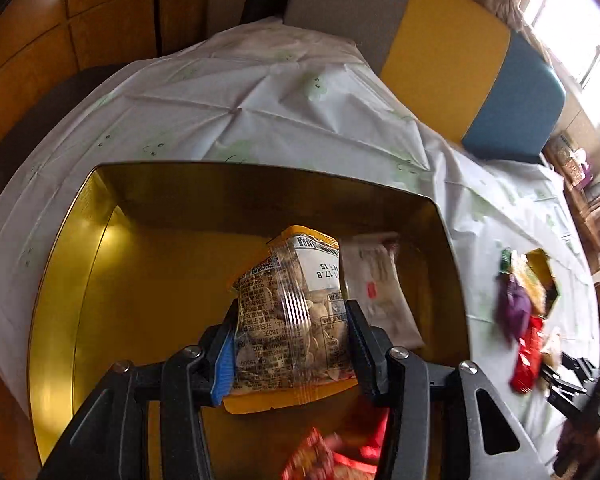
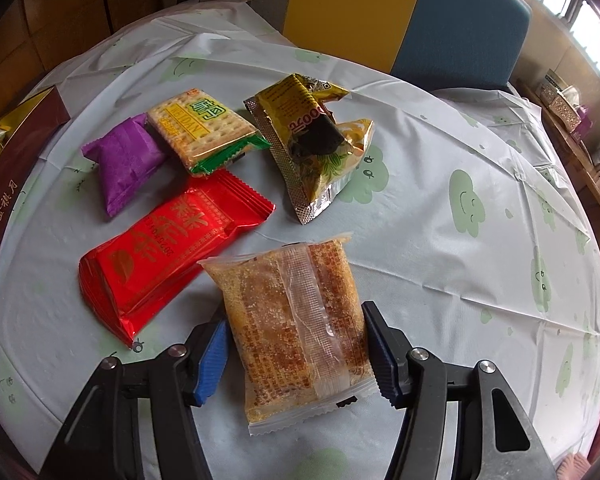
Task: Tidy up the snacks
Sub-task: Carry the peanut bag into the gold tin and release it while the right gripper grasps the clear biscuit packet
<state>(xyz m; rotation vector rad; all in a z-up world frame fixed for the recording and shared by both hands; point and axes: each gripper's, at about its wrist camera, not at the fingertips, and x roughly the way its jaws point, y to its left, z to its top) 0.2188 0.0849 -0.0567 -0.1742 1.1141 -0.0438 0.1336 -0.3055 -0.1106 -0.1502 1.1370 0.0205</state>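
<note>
Left wrist: tongs [image 1: 290, 344] pinch crinkly clear seed packet [image 1: 288, 312].

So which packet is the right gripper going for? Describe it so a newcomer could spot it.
On the white cloud-print tablecloth, nearest the camera, lies a clear packet between the right gripper fingers. Unlike the red packet beside it, it is see-through, showing orange crumbly contents.

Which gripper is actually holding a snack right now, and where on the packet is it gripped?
The left gripper clamps the clear orange-edged seed packet across its lower sides, above the gold box. The right gripper only straddles the clear crumb-coated cake packet.
</note>
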